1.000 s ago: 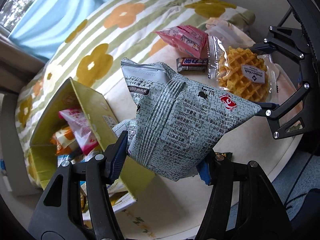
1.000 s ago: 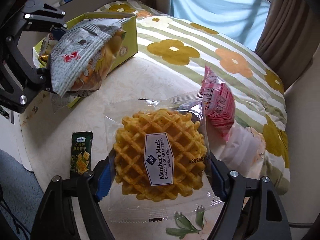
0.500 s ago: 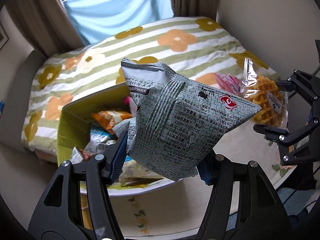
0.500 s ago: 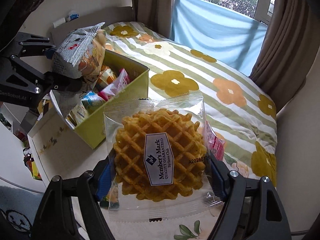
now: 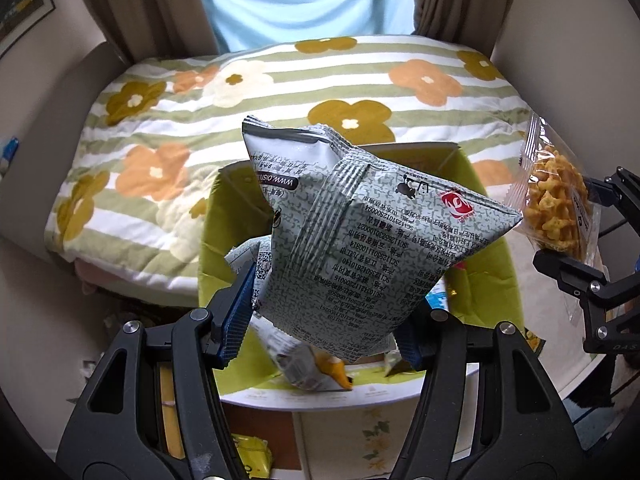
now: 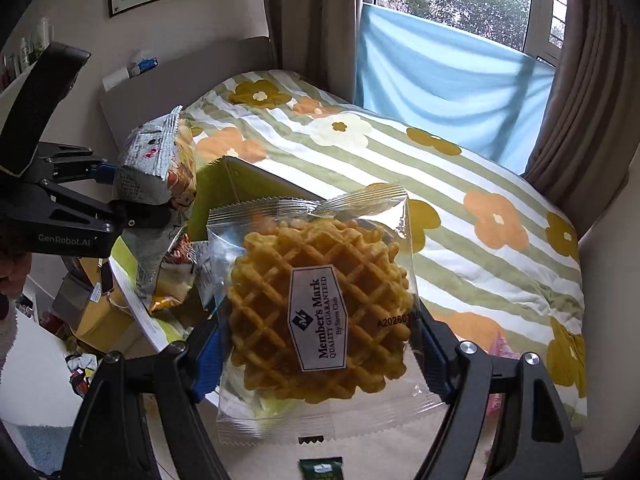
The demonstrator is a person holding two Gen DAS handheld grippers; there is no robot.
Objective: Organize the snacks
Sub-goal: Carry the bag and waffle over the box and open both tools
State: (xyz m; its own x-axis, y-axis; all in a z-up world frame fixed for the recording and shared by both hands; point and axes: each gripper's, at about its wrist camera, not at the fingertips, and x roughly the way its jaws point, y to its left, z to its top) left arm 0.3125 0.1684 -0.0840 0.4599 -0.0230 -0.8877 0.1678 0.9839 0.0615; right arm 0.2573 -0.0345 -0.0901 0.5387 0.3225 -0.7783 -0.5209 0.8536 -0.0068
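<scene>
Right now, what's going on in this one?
A person holds a gripper in each hand. The left gripper is clamped on a grey-green snack bag, above the open yellow-green box of snacks. The right gripper grips a wrapped Member's Mark waffle beside the box. Neither is in the box yet.

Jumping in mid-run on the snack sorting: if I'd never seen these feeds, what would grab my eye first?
The grey-green snack bag fills the middle of the left wrist view, clamped in the left gripper right above the open yellow-green box. In the right wrist view the wrapped waffle with its white label dominates, pinched in the right gripper. Behind both lies the striped, flowered bedspread.
</scene>
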